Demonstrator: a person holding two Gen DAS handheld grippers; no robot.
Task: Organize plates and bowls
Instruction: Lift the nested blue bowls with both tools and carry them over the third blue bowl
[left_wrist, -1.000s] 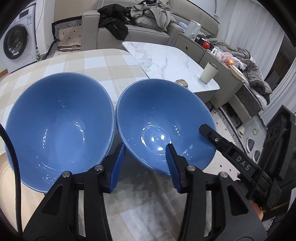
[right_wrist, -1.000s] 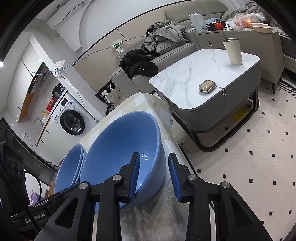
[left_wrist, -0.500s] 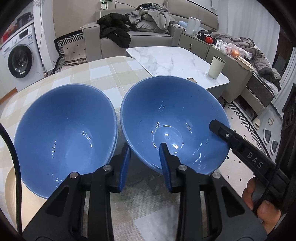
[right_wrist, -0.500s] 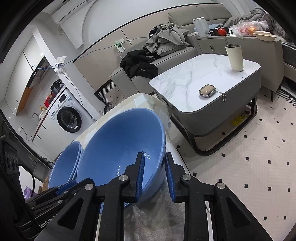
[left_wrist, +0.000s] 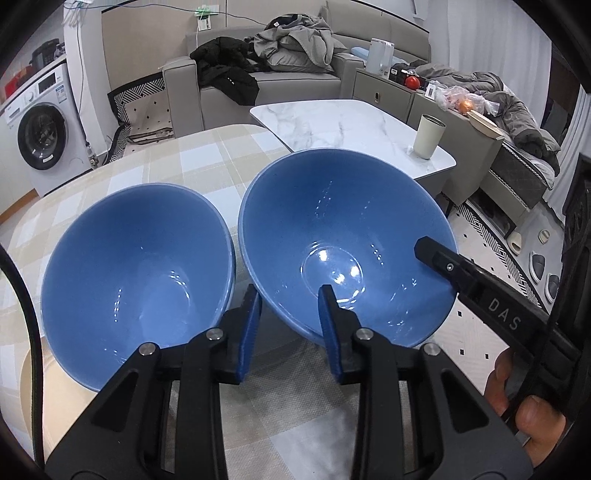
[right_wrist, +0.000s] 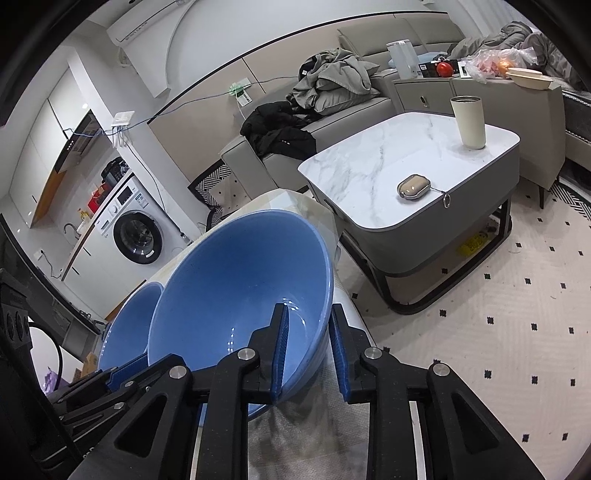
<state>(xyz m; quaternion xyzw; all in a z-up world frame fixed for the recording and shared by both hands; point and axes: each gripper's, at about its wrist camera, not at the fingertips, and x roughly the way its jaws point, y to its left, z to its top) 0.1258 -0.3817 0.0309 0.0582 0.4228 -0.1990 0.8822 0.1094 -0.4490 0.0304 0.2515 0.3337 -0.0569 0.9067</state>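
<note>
Two blue bowls stand side by side on a checked tablecloth (left_wrist: 207, 162). The left bowl (left_wrist: 136, 266) is free. The right bowl (left_wrist: 343, 236) is tilted and held at two places on its rim. My left gripper (left_wrist: 290, 306) is shut on its near-left rim, one pad inside and one outside. My right gripper (right_wrist: 306, 339) is shut on its right rim (right_wrist: 325, 295), one pad inside the bowl (right_wrist: 236, 288). The right gripper's black finger (left_wrist: 461, 269) shows over the bowl in the left wrist view. The left bowl (right_wrist: 125, 325) shows behind in the right wrist view.
A marble coffee table (left_wrist: 351, 125) with a cream tumbler (left_wrist: 428, 136) stands just beyond the dining table's right edge. A small case (right_wrist: 413, 186) lies on it. A sofa with clothes (left_wrist: 258, 74) and a washing machine (left_wrist: 40, 129) are farther off.
Both grippers have closed onto the right bowl's rim. The bowl has tilted and lifted slightly, and both cameras have risen.
</note>
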